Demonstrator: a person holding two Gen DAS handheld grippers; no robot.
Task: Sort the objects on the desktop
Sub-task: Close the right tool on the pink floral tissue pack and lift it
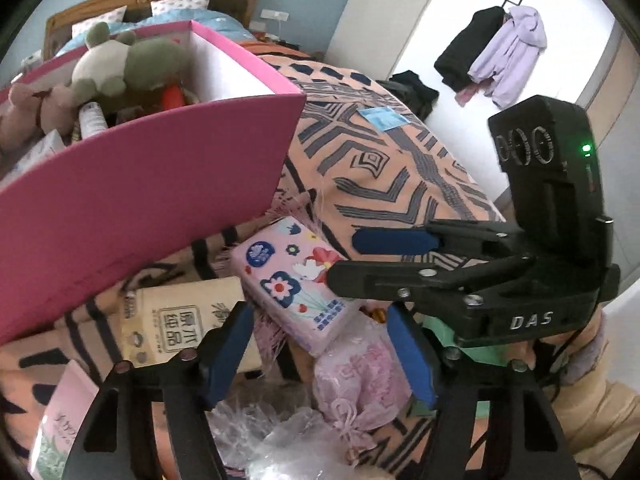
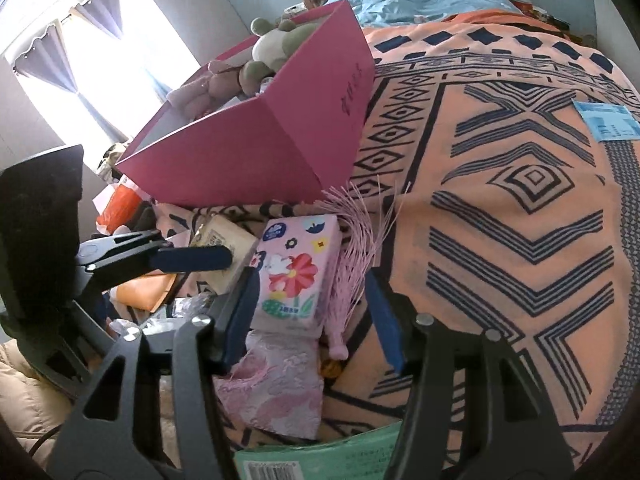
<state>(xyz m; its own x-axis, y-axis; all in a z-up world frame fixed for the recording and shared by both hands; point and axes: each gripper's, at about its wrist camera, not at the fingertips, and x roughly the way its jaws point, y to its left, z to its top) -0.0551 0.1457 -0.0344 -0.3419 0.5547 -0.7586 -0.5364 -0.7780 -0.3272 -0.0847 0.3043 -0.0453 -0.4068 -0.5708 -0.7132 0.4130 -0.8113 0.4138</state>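
A pink floral tissue pack (image 1: 294, 280) (image 2: 294, 276) lies on the patterned bed cover below a pink box (image 1: 132, 200) (image 2: 260, 136) that holds plush toys. My left gripper (image 1: 320, 356) is open and empty, above a pink embroidered pouch (image 1: 360, 376) (image 2: 276, 384) and just below the tissue pack. My right gripper (image 2: 312, 316) is open and empty, its fingers on either side of the tissue pack's near end and a pink tassel (image 2: 356, 232). The right gripper (image 1: 348, 258) shows in the left wrist view with its fingertips at the tissue pack. The left gripper's finger (image 2: 192, 258) shows in the right wrist view.
A beige tissue pack (image 1: 180, 320) (image 2: 228, 248) lies left of the floral one. Clear plastic bags (image 1: 264, 440) and a green booklet (image 2: 320, 456) lie near me. A blue card (image 1: 382, 118) (image 2: 610, 122) lies on the bed cover (image 2: 520, 200). Clothes hang on a rack (image 1: 496, 48).
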